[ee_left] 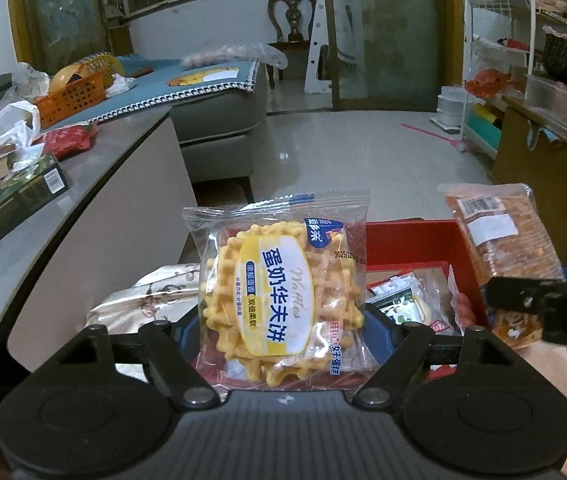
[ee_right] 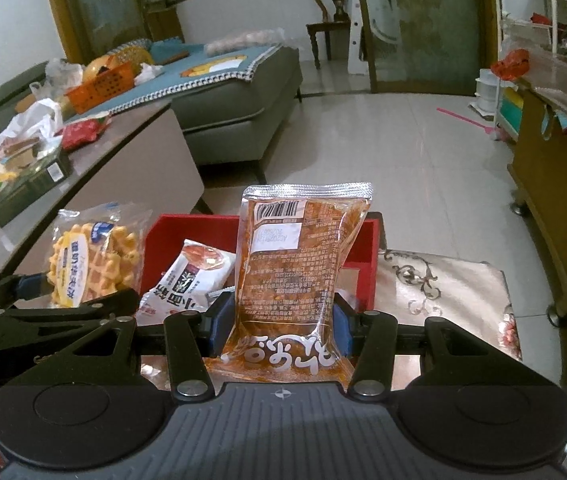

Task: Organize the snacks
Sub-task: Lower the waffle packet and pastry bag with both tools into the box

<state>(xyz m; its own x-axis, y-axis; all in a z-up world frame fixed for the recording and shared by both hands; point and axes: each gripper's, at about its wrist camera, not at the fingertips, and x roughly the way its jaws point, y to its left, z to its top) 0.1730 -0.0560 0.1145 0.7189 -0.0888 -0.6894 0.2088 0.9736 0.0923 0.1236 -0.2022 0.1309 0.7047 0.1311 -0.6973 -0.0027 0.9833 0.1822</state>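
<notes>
Above the red bin both tools are loaded — the left gripper pinches a waffle packet upright between its fingers, the right gripper clamps a reddish-brown snack pouch upright — each packet rising straight ahead of its tool.

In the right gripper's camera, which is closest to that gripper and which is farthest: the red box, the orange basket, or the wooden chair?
Counting outward from the right gripper, which is shut on a clear orange-brown snack packet:
1. Red plastic box, just ahead, behind the packet.
2. Orange lattice basket, far left, past the grey table, by the sofa.
3. Dark wooden chair, farthest, by the back wall.
</notes>
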